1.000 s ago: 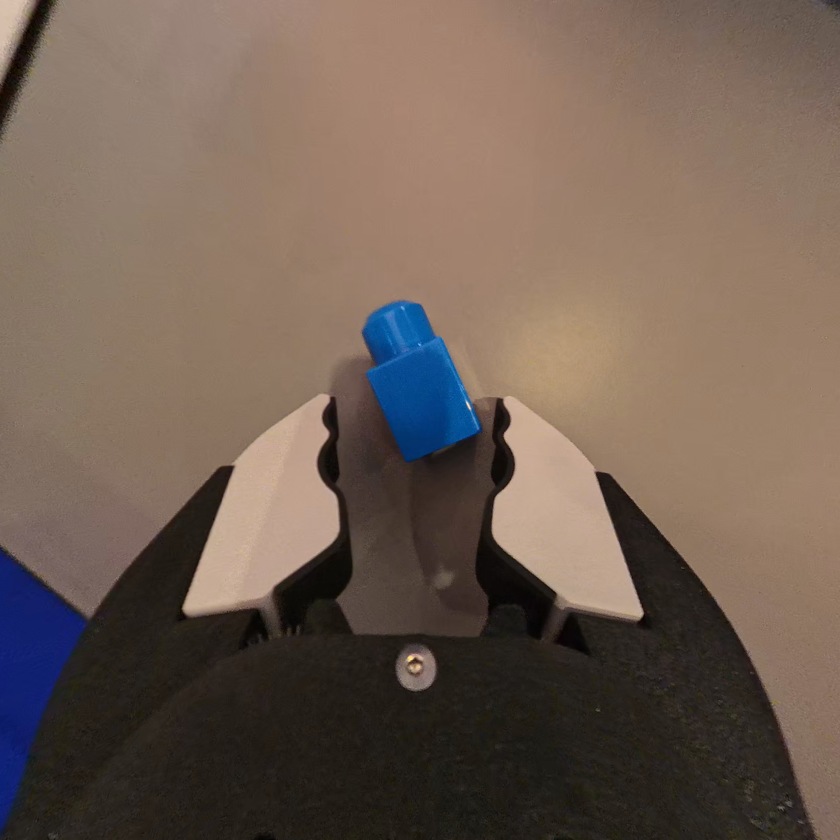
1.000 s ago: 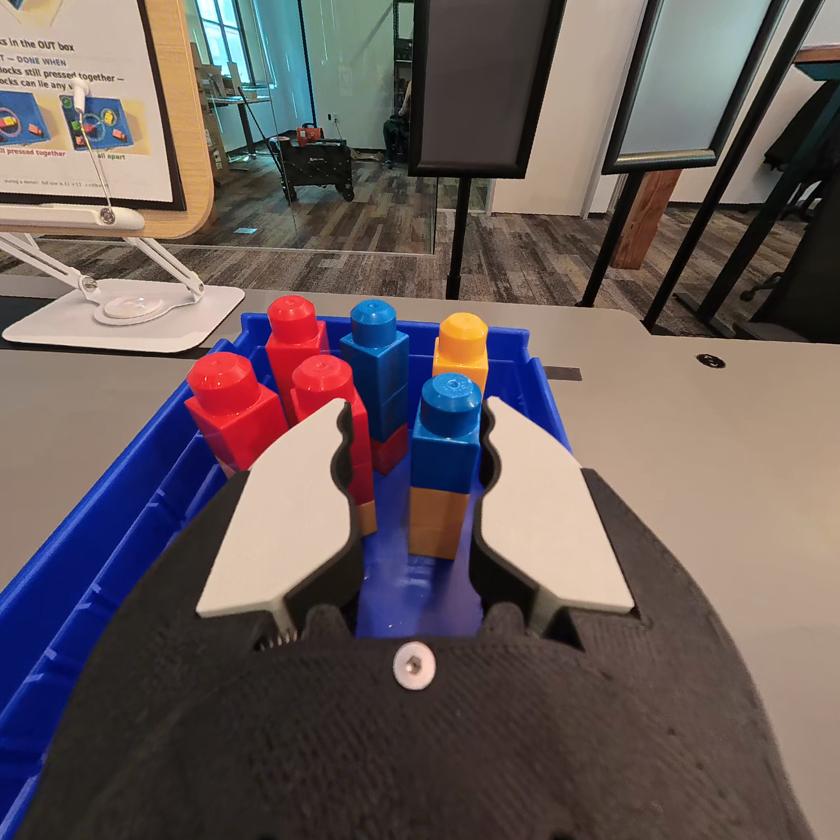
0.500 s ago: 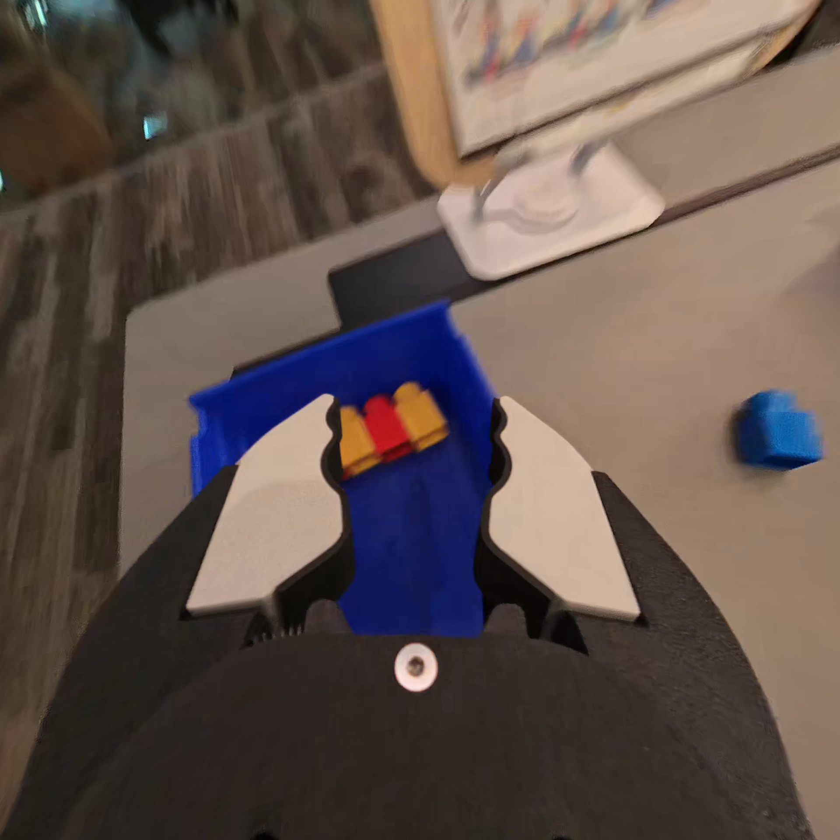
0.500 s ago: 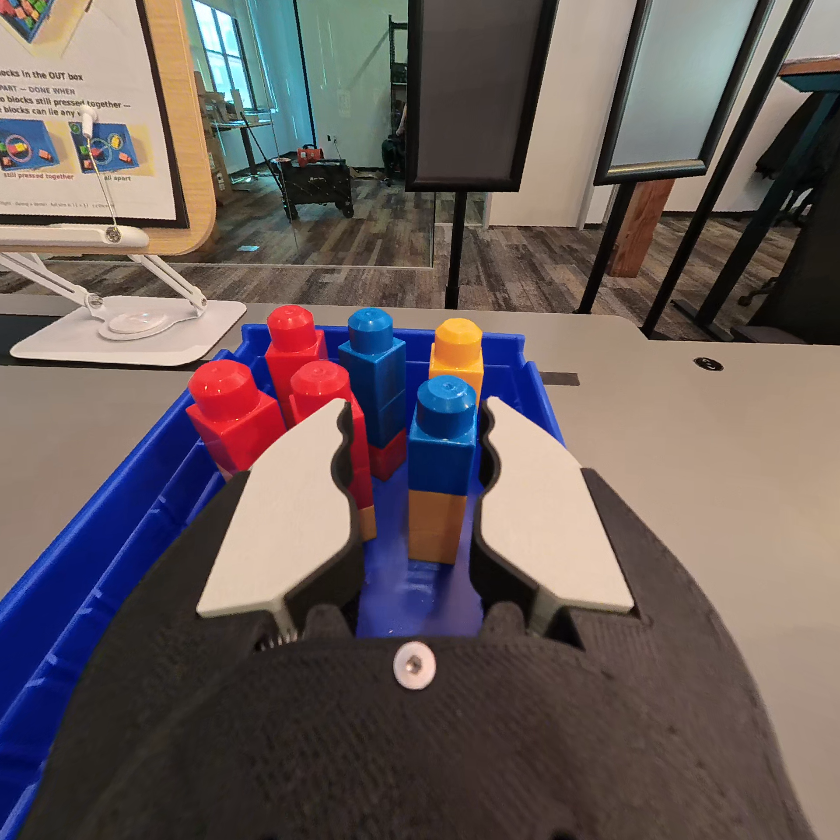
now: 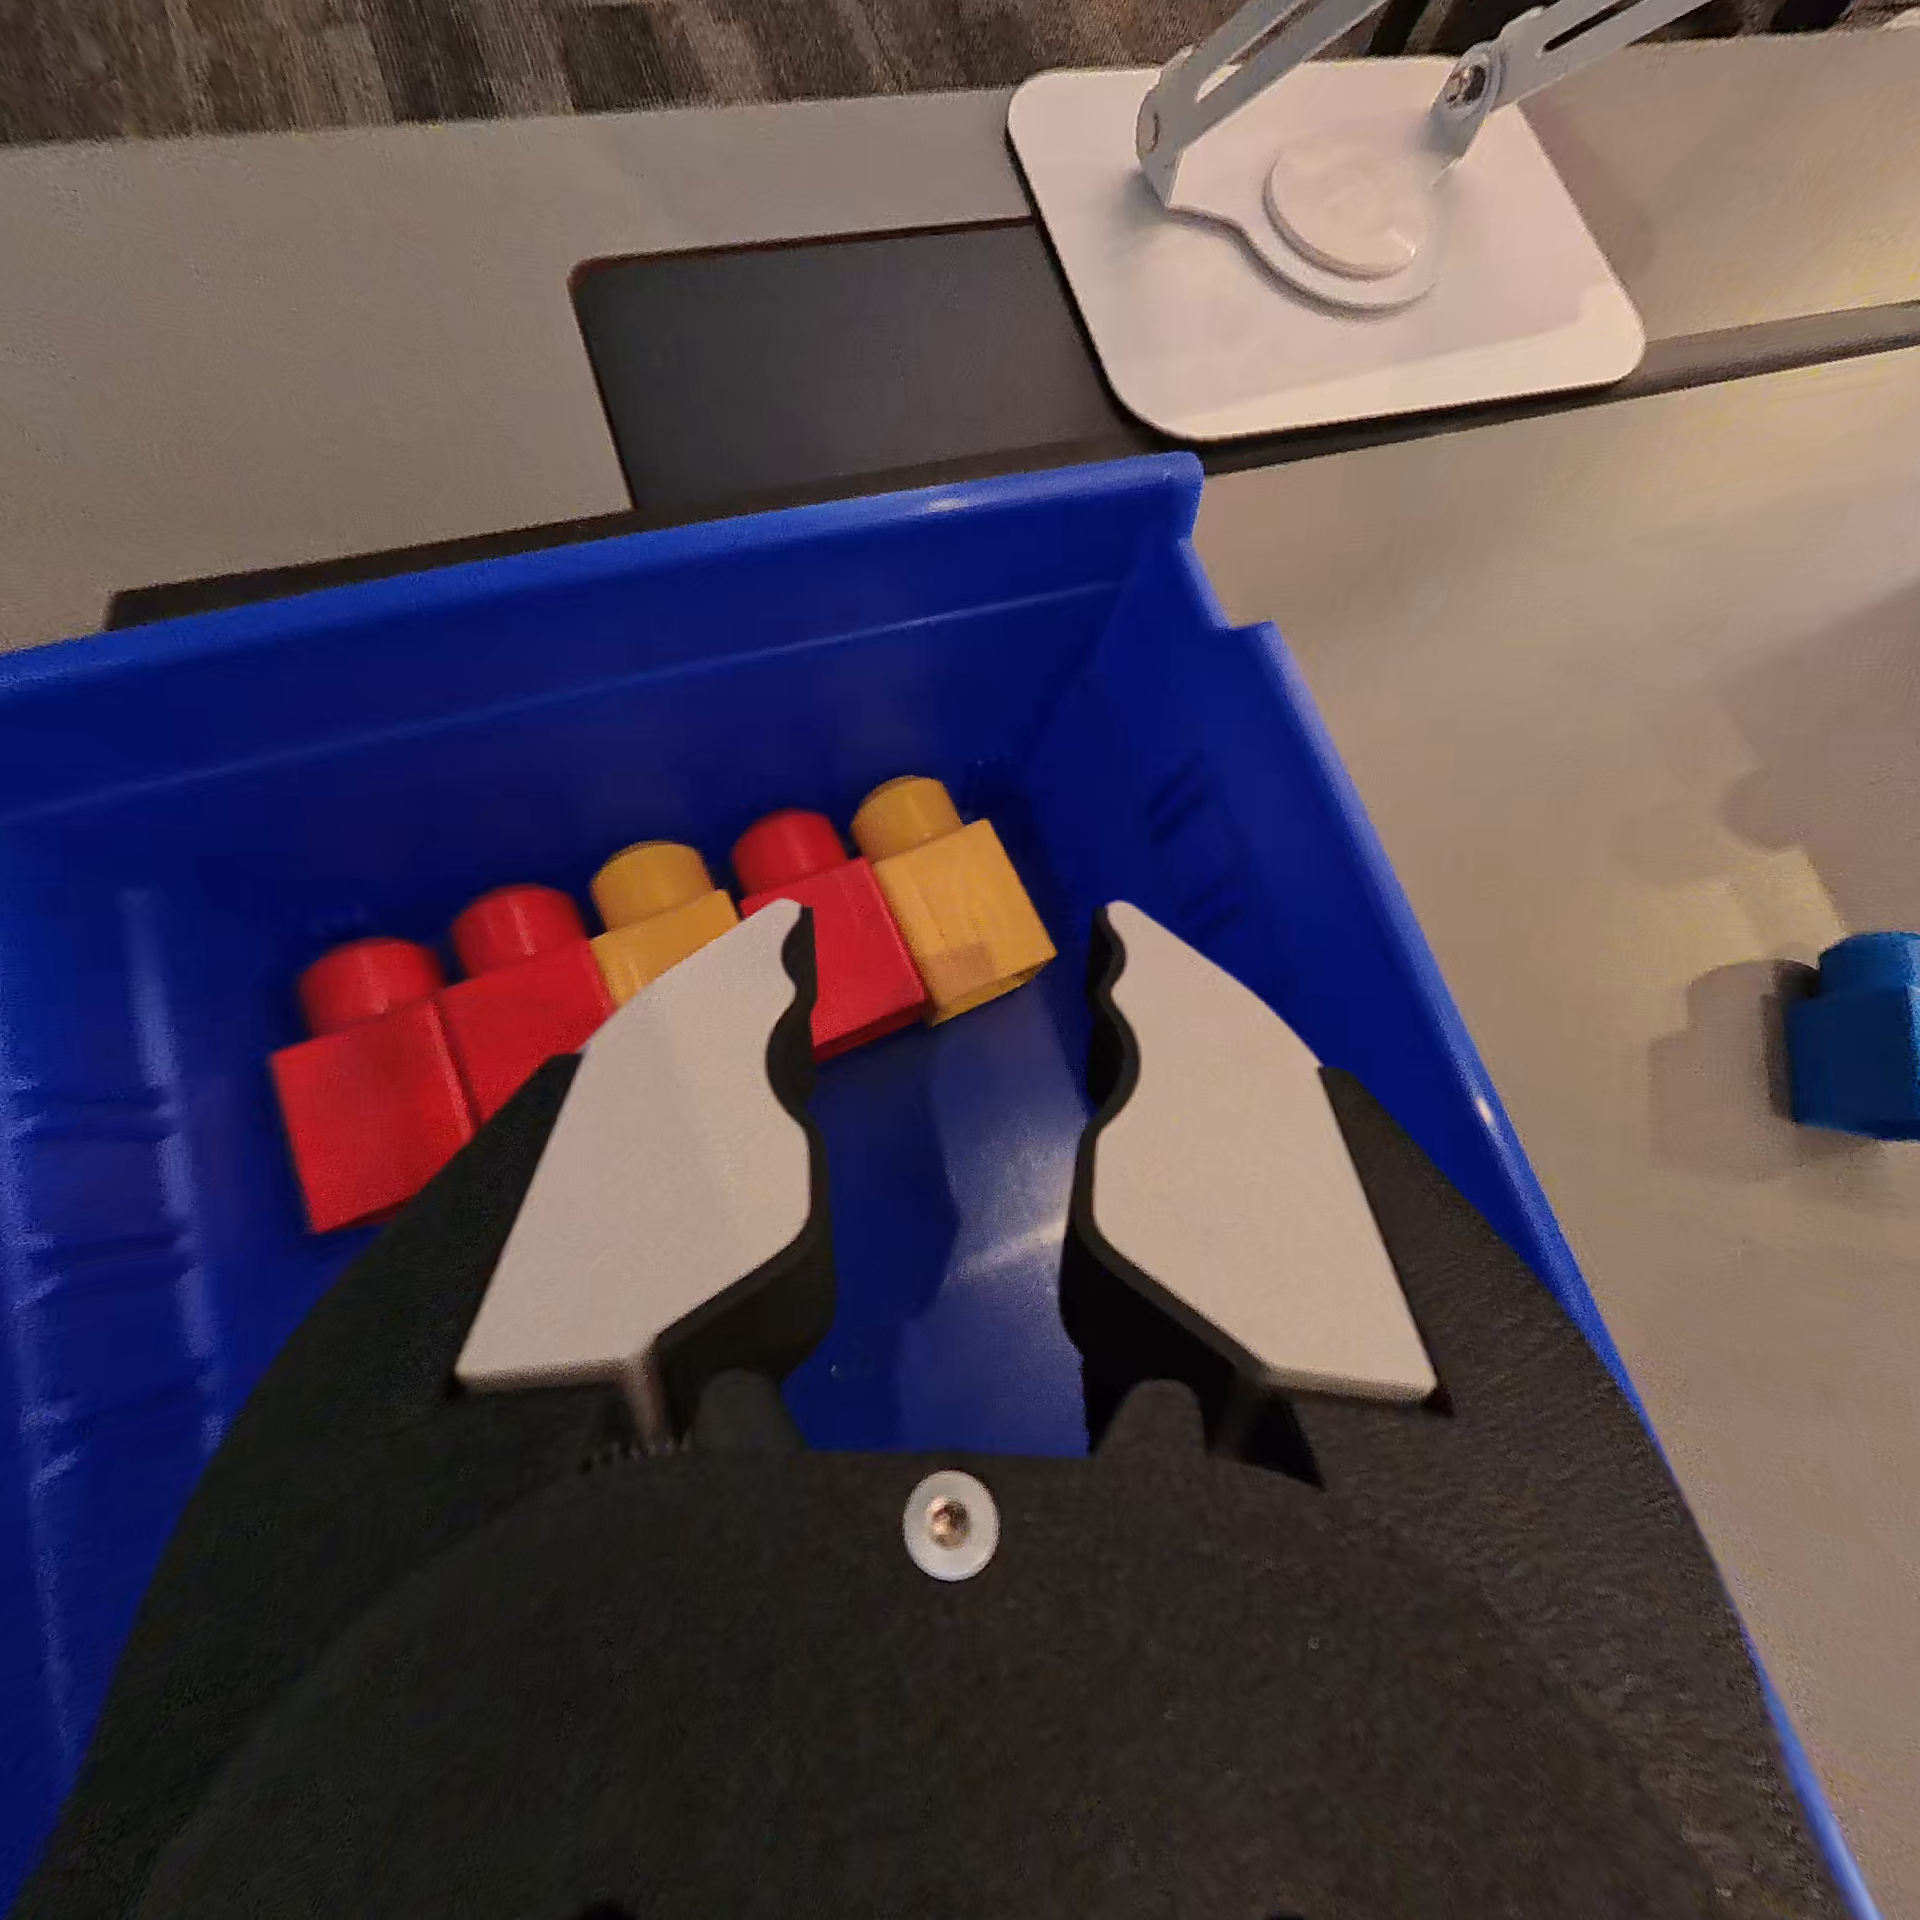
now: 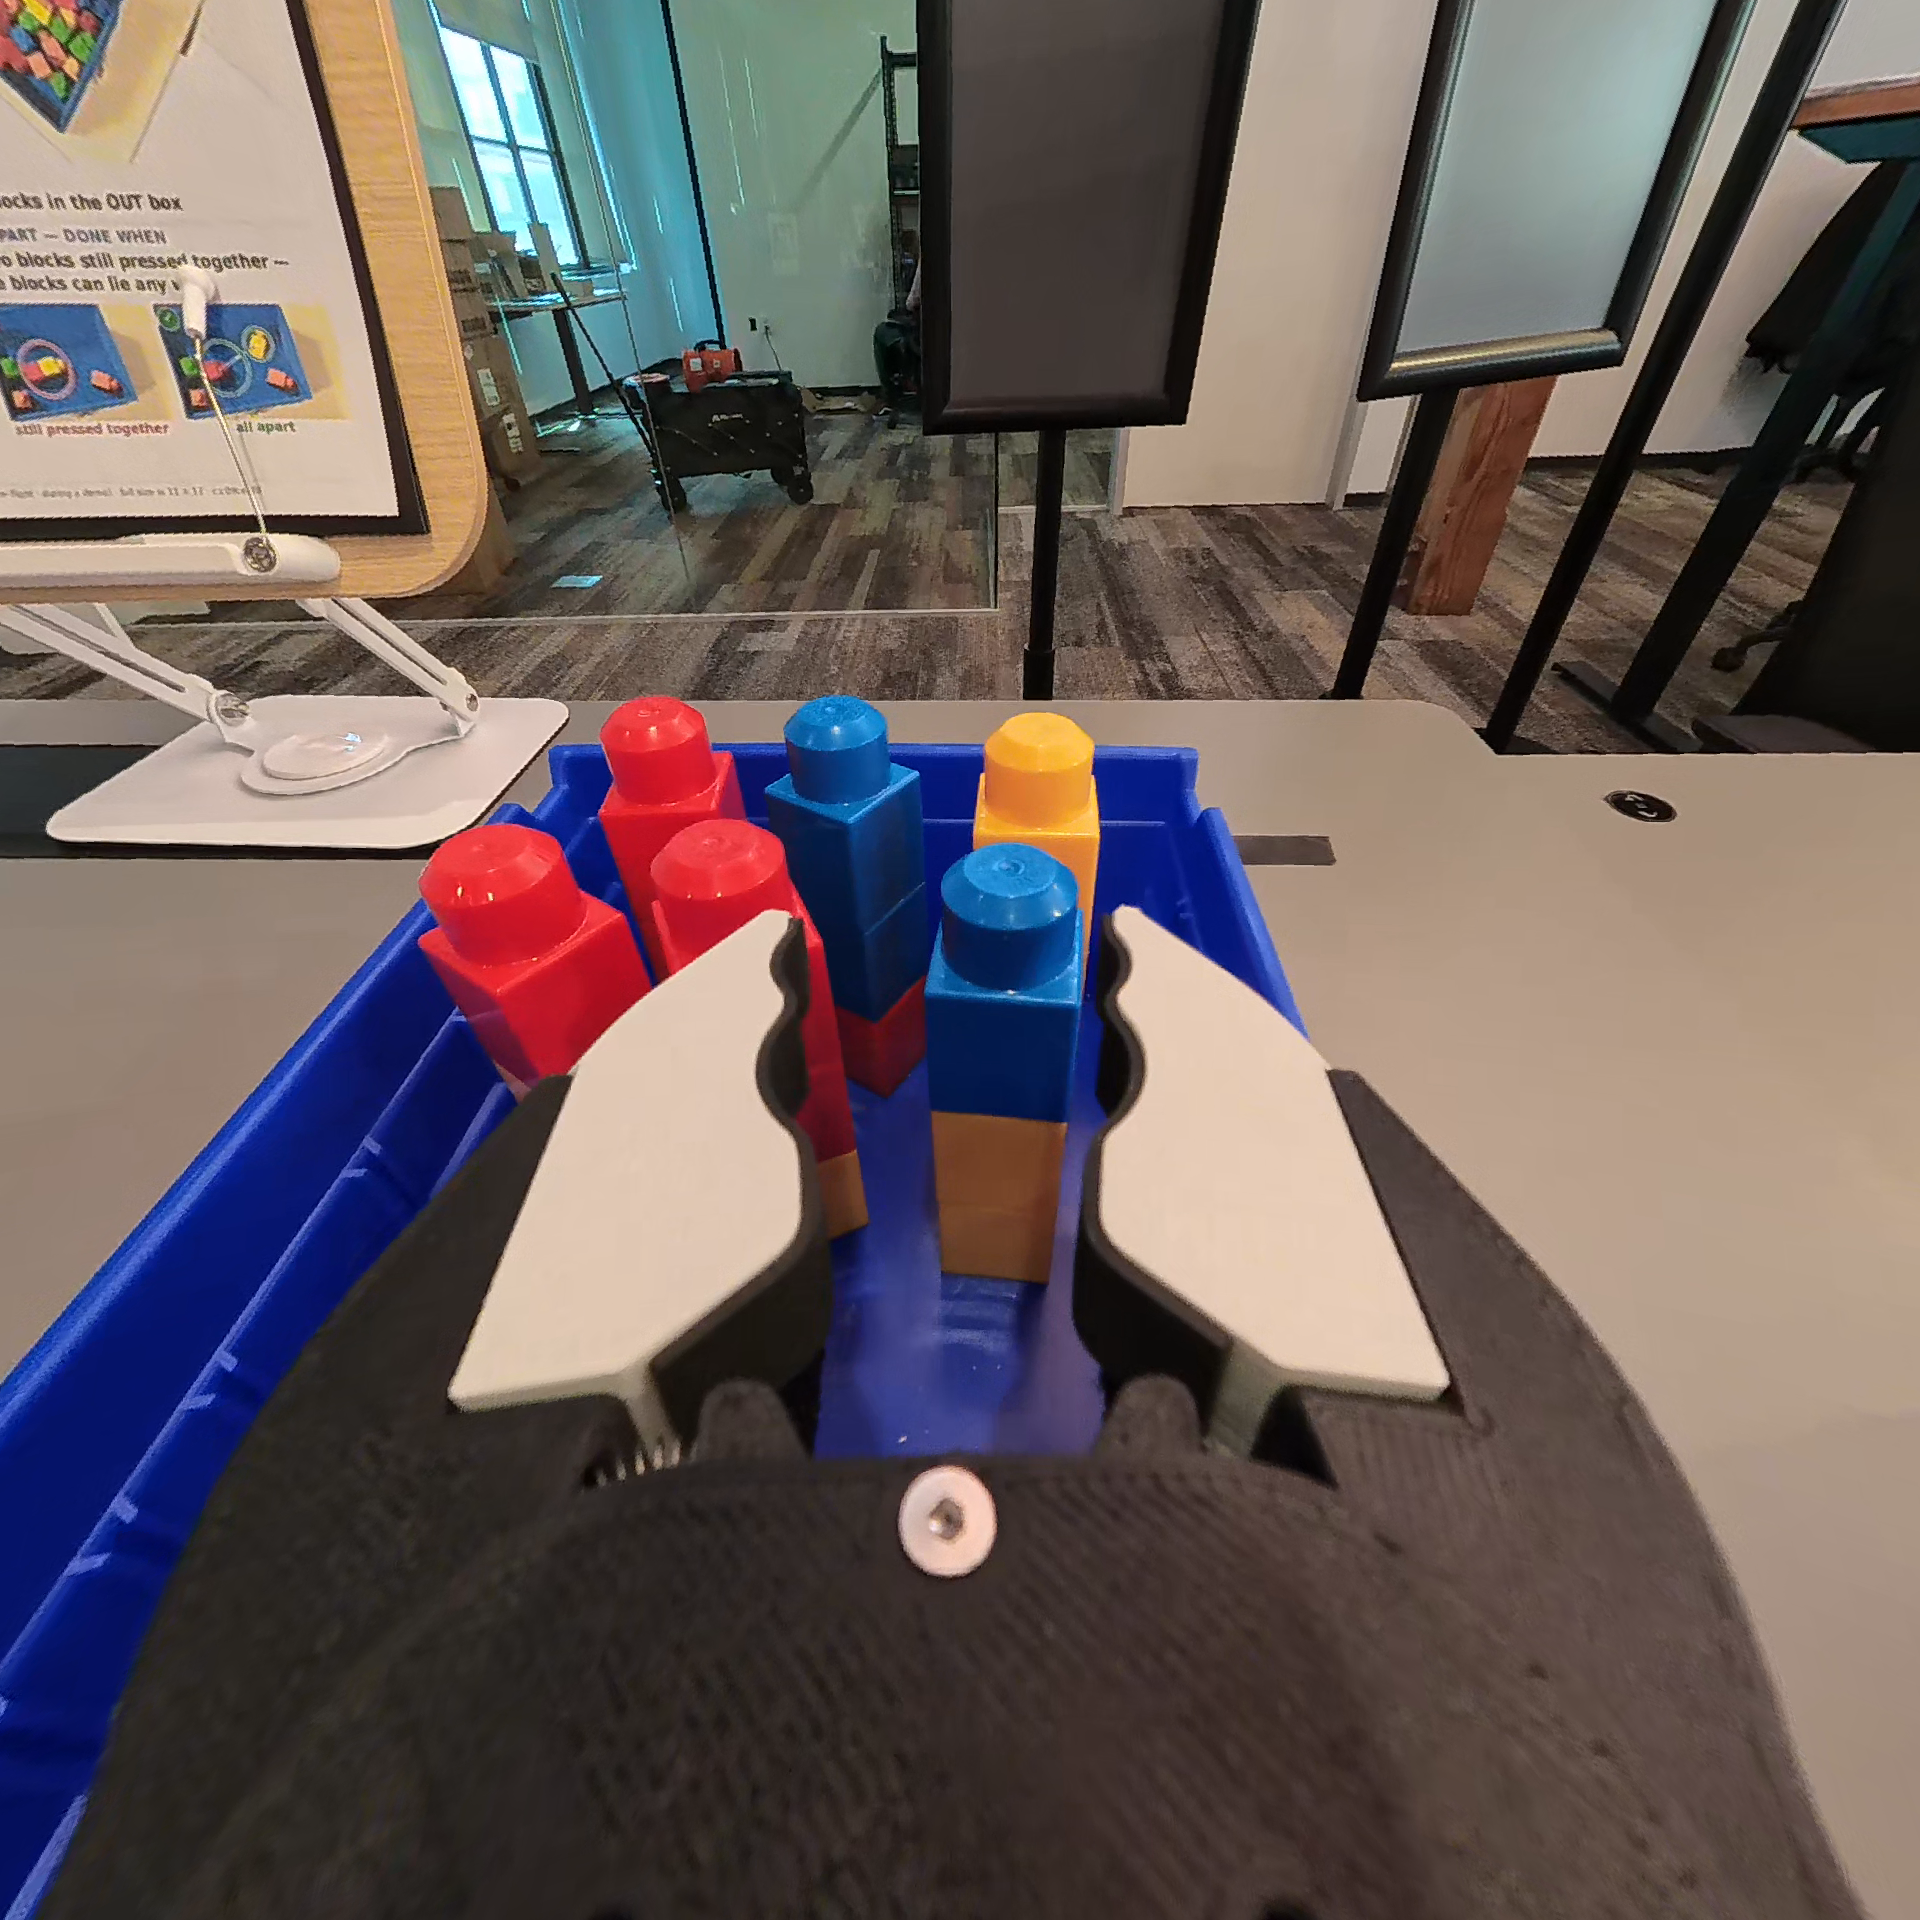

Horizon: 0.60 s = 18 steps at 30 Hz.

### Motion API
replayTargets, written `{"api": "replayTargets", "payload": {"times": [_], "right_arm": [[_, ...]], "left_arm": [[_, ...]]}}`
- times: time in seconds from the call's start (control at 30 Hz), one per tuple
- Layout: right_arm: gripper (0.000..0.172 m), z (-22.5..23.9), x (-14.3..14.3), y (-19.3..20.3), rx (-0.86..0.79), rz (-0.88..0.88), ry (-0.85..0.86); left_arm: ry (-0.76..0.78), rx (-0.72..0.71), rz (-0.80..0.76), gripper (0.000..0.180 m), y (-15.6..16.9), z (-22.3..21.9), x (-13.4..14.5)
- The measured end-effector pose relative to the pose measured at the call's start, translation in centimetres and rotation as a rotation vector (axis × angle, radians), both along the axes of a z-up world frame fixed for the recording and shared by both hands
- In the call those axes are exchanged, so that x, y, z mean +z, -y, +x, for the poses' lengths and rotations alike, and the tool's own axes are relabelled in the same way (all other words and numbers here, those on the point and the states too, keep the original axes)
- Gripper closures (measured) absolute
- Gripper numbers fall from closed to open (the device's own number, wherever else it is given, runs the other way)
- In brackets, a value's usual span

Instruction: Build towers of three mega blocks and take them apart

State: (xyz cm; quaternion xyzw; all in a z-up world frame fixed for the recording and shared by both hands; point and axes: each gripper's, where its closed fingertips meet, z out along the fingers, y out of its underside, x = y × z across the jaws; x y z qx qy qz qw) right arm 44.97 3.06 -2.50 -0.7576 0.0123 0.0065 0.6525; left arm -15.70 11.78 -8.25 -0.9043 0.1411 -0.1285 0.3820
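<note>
Towers (image 6: pixel 1003 1049) of red, blue and orange blocks stand upright in bin (image 6: pixel 312 1122).

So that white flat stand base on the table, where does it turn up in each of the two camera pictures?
Left wrist view: the white stand base lies at the top right, on the grey table beyond the far right corner of a blue bin.
Right wrist view: the white stand base sits at the left edge, about mid-height, left of a blue bin holding block towers.
Shared landmark: the base itself, with its two slanted metal struts.
</note>
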Motion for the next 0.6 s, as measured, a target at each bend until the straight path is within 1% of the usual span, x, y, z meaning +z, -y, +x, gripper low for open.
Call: {"api": "replayTargets", "payload": {"times": [0.03, 0.17, 0.2, 0.27, 0.3, 0.37, 0.47, 0.6], "right_arm": [[0.118, 0.0, 0.0, 0.0, 0.001, -0.002, -0.001], [0.118, -0.1, -0.1, -0.1, 0.002, -0.003, -0.007], [0.118, -0.1, -0.1, -0.1, 0.003, -0.004, -0.008], [0.117, -0.2, -0.2, -0.1, 0.006, -0.009, -0.005], [0.117, -0.3, -0.2, -0.1, 0.008, -0.012, -0.002], [0.117, -0.3, -0.2, -0.2, 0.009, -0.014, 0.003], [0.117, -0.4, -0.3, -0.1, 0.012, -0.018, 0.005], [0.117, -0.5, -0.3, -0.2, 0.015, -0.020, 0.004]], "left_arm": [[-0.027, 0.010, -0.018, 0.130, -0.4, 0.2, -0.7], [-0.274, 0.033, -0.053, 0.117, -1.5, -0.3, -3.4], [-0.300, 0.032, -0.061, 0.116, -1.6, -0.2, -3.8], [-0.264, 0.030, -0.063, 0.119, -1.8, 0.6, -3.8], [-0.262, 0.032, -0.077, 0.116, -1.7, 0.6, -4.0], [-0.261, 0.034, -0.090, 0.117, -1.6, 0.6, -4.4], [-0.294, 0.038, -0.076, 0.120, -1.4, 0.4, -4.5], [-0.383, 0.009, -0.091, 0.121, -0.9, 0.3, -4.7]]}}
